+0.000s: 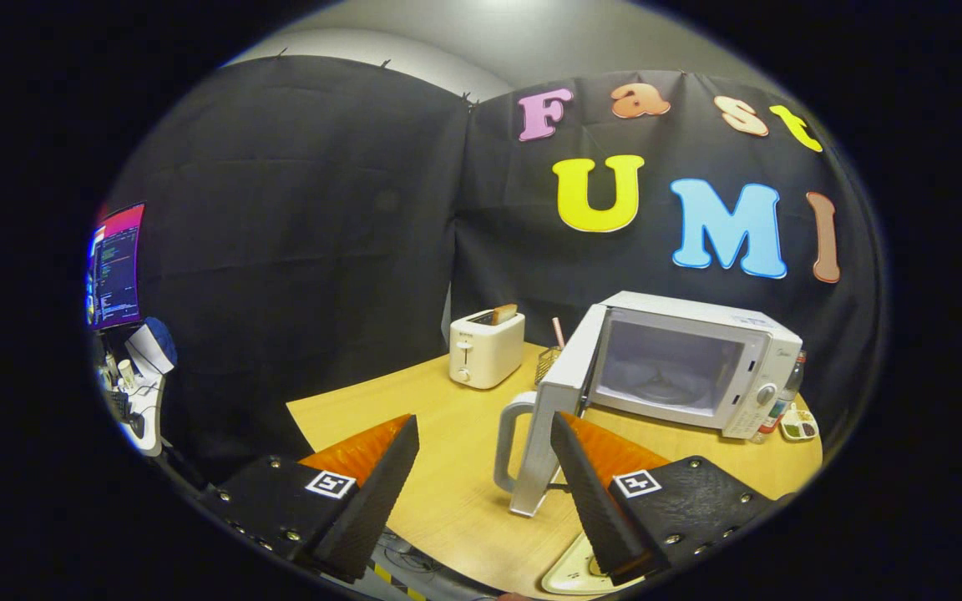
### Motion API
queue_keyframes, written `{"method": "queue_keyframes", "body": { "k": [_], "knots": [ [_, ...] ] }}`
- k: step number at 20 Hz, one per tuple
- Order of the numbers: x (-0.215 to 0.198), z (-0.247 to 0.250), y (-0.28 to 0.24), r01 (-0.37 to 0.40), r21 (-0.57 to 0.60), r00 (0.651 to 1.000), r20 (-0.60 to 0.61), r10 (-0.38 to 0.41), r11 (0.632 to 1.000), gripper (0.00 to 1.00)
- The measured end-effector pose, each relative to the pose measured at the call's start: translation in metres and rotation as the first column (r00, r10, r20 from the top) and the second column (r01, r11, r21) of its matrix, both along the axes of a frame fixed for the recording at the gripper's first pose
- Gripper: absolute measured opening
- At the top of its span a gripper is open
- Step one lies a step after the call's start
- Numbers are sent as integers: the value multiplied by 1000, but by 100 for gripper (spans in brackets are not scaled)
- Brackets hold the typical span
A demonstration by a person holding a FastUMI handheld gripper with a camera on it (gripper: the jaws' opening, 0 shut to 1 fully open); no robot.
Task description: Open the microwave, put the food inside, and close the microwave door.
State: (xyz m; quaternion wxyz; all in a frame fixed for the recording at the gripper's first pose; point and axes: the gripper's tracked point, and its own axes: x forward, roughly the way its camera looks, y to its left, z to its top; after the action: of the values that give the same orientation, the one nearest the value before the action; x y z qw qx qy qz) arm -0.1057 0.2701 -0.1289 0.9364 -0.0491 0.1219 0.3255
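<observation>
A white microwave [740,351] stands on the wooden table [448,501], beyond and to the right of my fingers. Its door [563,388] is swung wide open toward me, with the pale loop handle [508,442] on its near edge. The cavity [665,376] is lit, with a glass turntable inside. My gripper [483,421] is open with nothing between its fingers; the door's edge sits just ahead of the right fingertip. The rim of a cream plate [573,576] peeks out under the right finger; I cannot tell what lies on it.
A white toaster [486,346] holding a slice of bread stands at the back of the table. A small wire basket [548,363] with a pink stick sits behind the door. A bottle [790,388] and a small paint tray [798,426] are right of the microwave. A monitor [116,265] glows far left.
</observation>
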Motion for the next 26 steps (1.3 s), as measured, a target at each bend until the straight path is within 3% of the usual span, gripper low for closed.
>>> {"method": "queue_keyframes", "body": {
  "k": [3,12,18,26],
  "knots": [
    [13,1,-34,68,-5,997,20,-68,998,96],
    [36,-50,-120,228,-52,969,-88,-232,972,97],
    [35,-105,-150,272,-108,938,-193,-289,956,97],
    [28,-165,-160,265,-169,891,-333,-309,949,97]
  ]
}}
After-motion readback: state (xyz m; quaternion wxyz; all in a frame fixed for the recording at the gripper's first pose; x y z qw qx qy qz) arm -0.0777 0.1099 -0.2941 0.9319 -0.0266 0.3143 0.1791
